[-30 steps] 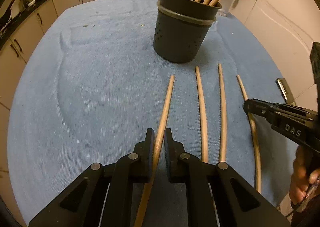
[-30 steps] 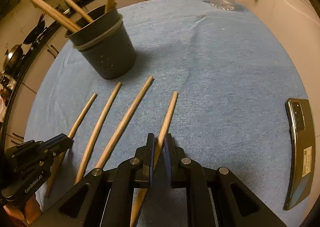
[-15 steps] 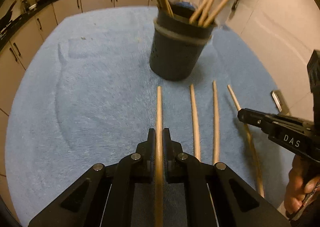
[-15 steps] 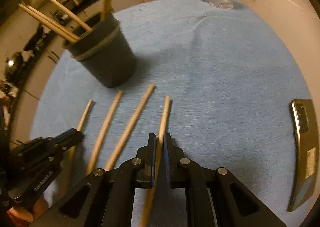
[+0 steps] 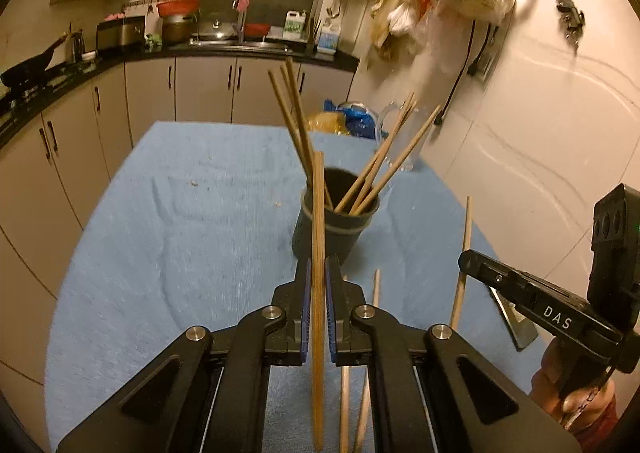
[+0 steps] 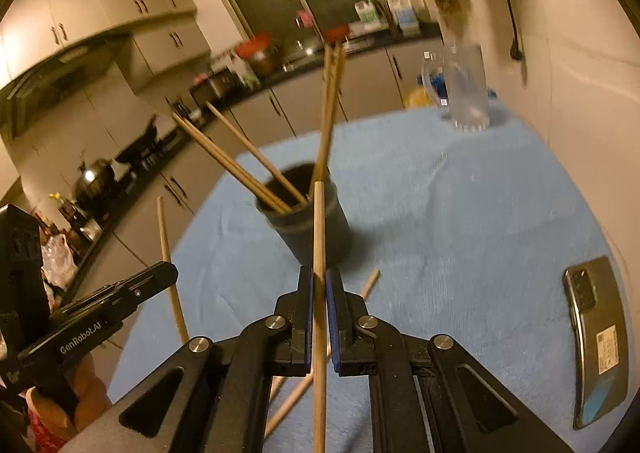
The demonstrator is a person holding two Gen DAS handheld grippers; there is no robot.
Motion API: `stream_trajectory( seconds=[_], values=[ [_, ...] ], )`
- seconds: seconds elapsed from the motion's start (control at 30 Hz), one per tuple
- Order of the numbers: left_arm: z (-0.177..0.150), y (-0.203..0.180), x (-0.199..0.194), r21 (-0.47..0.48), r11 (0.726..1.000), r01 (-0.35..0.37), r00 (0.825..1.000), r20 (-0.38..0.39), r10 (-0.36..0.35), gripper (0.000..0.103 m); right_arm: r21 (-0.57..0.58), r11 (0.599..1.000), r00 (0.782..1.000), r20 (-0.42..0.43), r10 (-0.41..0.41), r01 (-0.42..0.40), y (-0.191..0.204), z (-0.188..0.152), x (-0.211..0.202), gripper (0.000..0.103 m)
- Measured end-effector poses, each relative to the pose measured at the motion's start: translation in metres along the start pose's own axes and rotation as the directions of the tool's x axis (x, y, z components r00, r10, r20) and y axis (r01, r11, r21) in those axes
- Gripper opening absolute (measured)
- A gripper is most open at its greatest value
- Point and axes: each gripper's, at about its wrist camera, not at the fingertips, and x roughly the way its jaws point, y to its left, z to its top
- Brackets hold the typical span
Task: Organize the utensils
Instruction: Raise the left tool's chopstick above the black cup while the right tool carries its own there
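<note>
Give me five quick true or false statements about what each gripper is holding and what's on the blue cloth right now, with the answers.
1. The left gripper is shut on a wooden chopstick. True.
2. The right gripper is open and holds nothing. False: it is shut on its own wooden chopstick.
3. The dark round plastic utensil holder is empty. False: several chopsticks stand in it.
4. A dark smartphone lies flat on the blue cloth. True.
5. All chopsticks are off the cloth. False: two loose chopsticks lie on it below the left gripper.
</note>
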Motion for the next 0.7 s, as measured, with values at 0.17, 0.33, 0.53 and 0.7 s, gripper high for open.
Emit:
stream_trajectory(
  seconds=[0.17, 0.33, 0.53, 0.7],
  values=[
    [-0.001, -0.004, -0.013, 0.005, 1.000, -0.003, 1.000, 0.018, 0.003, 0.006, -0.011, 1.000, 0.999, 0.050, 0.001, 0.000, 0.007, 0.003, -0.014, 0.007],
    [0.003, -0.005, -0.011, 0.015, 1.000, -0.002, 1.000, 0.024, 0.002, 0.006, -0.017, 1.000, 0.997, 0.077, 0.004, -0.002, 0.006, 0.012, -0.020, 0.007],
    [0.007, -0.006, -0.011, 0.018, 1.000, -0.001, 0.999, 0.033, 0.001, 0.006, -0.017, 1.000, 0.995, 0.096, 0.005, -0.003, 0.006, 0.017, -0.025, 0.007],
    [0.011, -0.005, -0.011, 0.017, 1.000, -0.006, 0.999, 0.040, 0.005, 0.006, -0.016, 1.000, 0.994, 0.113, 0.008, -0.007, 0.008, 0.022, -0.028, 0.007]
  ],
)
